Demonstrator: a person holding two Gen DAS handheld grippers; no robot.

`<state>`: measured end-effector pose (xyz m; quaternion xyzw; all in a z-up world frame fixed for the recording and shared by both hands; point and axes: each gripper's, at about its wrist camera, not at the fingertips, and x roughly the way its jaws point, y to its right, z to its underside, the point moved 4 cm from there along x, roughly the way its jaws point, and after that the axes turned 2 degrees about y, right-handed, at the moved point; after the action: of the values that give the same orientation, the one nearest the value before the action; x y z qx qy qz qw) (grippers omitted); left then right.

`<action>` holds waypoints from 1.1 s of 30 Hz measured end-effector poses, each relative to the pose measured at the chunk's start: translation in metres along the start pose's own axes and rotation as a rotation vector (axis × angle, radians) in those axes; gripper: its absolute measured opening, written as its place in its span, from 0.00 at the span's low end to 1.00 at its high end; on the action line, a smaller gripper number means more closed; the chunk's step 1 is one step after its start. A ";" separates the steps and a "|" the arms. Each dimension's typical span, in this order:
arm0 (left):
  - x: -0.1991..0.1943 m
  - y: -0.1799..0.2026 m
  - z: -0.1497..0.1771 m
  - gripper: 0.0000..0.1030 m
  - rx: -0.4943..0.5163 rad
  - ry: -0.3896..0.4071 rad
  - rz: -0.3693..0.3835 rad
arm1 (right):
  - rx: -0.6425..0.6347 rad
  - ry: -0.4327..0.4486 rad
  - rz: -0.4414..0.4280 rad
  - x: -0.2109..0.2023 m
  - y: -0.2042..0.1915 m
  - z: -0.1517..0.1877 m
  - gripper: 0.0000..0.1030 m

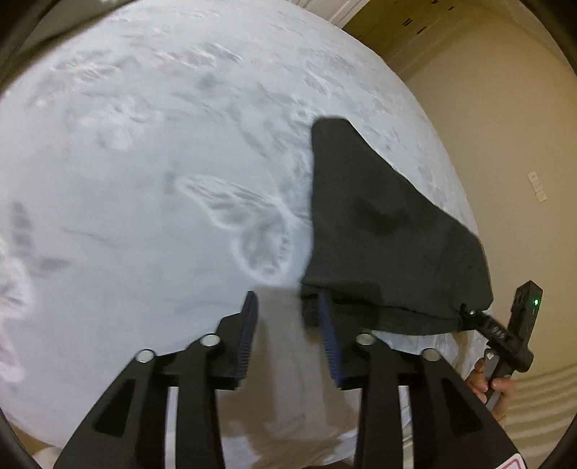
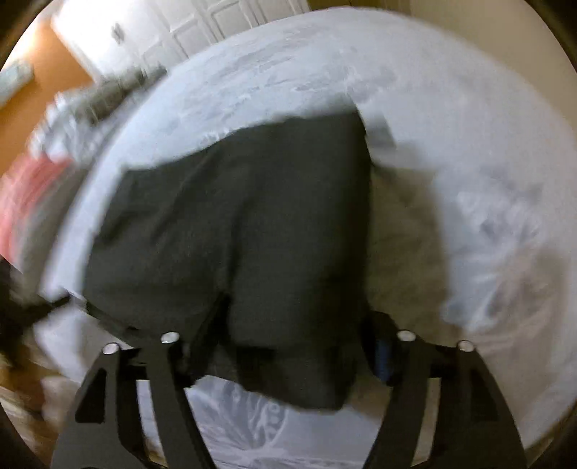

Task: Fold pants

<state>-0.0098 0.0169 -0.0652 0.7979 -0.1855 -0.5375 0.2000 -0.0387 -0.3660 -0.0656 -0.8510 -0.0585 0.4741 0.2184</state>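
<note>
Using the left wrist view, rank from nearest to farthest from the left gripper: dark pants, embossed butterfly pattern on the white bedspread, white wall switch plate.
1. Dark pants, touching the right finger of the left gripper.
2. Embossed butterfly pattern, ahead, slightly left.
3. White wall switch plate, far right on the beige wall.

Pants (image 1: 382, 231): dark charcoal grey, plain, no pattern. Bedspread (image 1: 144, 151): pale grey-white, with a raised butterfly motif (image 1: 249, 223) and faint grey leaf-like marks. Left gripper (image 1: 288, 342): black frame, blue ribbed pads (image 1: 330, 346), silver pin heads. Walls (image 1: 505, 108): beige. Cabinet doors (image 2: 202, 25): white, panelled.
</note>
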 end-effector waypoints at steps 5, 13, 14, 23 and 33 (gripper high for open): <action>0.034 0.046 -0.016 0.83 0.078 0.042 0.054 | 0.005 -0.015 -0.085 0.012 0.005 -0.012 0.43; -0.003 0.078 -0.021 0.19 0.125 0.164 -0.001 | -0.197 0.107 -0.059 -0.037 -0.046 -0.038 0.28; -0.004 0.078 -0.016 0.21 0.113 0.153 -0.009 | -0.214 0.109 -0.029 -0.036 -0.045 -0.040 0.34; -0.024 0.082 0.018 0.80 0.172 0.268 -0.383 | -0.400 0.309 0.361 -0.084 -0.070 -0.019 0.61; -0.019 0.083 0.030 0.84 0.265 0.260 -0.453 | -0.711 -0.185 0.012 0.117 -0.237 -0.027 0.08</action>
<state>-0.0511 -0.0473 -0.0179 0.9004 -0.0438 -0.4327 -0.0088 0.0728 -0.1260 -0.0440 -0.8277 -0.2340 0.5002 -0.1002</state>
